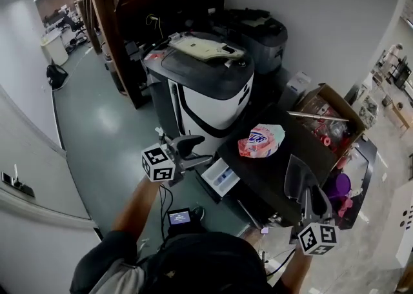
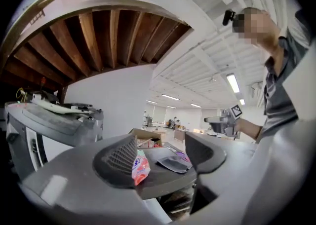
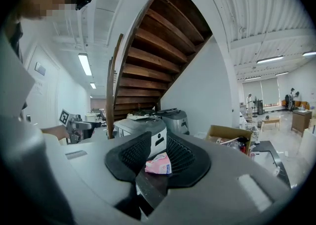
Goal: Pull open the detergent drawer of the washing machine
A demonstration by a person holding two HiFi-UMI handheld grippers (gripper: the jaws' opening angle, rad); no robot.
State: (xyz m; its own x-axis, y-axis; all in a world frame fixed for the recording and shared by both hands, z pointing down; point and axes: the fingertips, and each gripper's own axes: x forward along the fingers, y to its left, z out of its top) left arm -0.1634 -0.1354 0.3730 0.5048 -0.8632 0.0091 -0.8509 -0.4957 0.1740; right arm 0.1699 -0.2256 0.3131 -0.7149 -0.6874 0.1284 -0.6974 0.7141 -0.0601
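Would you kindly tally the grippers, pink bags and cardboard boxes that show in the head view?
Grippers: 2, the left gripper and the right gripper
Pink bag: 1
Cardboard box: 1
Total: 4

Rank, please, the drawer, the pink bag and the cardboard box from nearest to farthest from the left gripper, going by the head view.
From the left gripper:
1. Drawer: just to its right, standing out of the machine front.
2. Pink bag: farther right, on the machine's dark top.
3. Cardboard box: far right, beyond the machine.
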